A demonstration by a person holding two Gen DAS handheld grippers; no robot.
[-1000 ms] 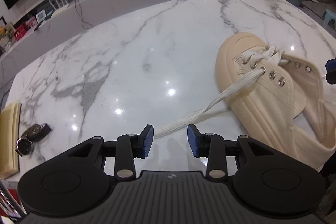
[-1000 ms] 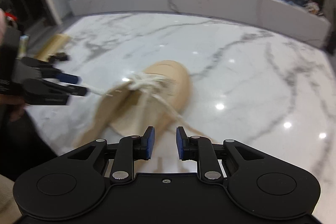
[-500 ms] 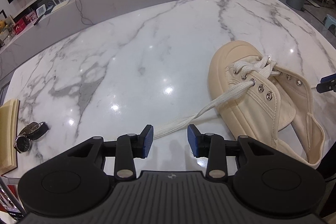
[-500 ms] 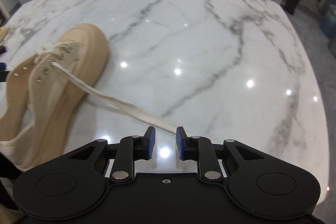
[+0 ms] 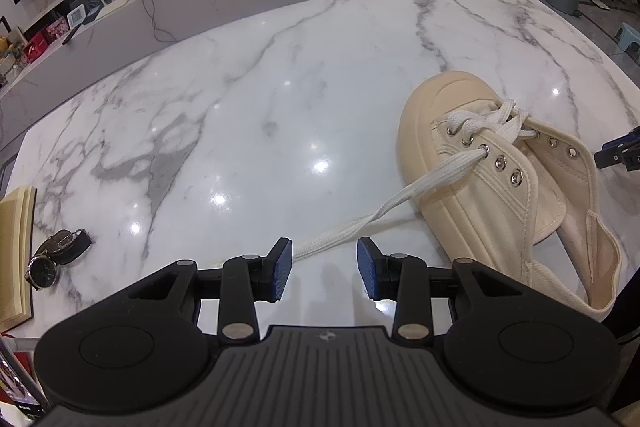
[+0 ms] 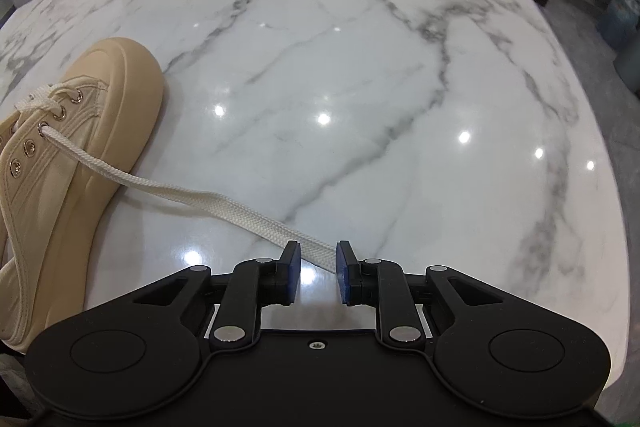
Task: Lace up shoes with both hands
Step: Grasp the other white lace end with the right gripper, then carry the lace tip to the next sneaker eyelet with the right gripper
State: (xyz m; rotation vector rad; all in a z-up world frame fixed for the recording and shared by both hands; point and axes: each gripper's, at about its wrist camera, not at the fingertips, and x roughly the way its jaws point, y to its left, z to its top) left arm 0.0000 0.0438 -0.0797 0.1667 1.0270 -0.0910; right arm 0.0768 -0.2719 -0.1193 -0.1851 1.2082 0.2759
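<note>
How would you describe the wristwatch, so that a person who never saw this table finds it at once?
Start at the white marble table and go to its left edge, far from the cream shoe. There, beside a pale wooden block, lies the wristwatch. It is the only dark thing there, with a round metal-rimmed dial and a black strap.

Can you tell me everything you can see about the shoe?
The shoe is cream canvas with a thick, smooth rubbery sole and rounded toe. It lies on the marble table. White flat laces cross only the eyelets nearest the toe; the other metal eyelets are bare. One loose lace end trails toward the left gripper, another toward the right gripper. Both grippers are open.
</note>
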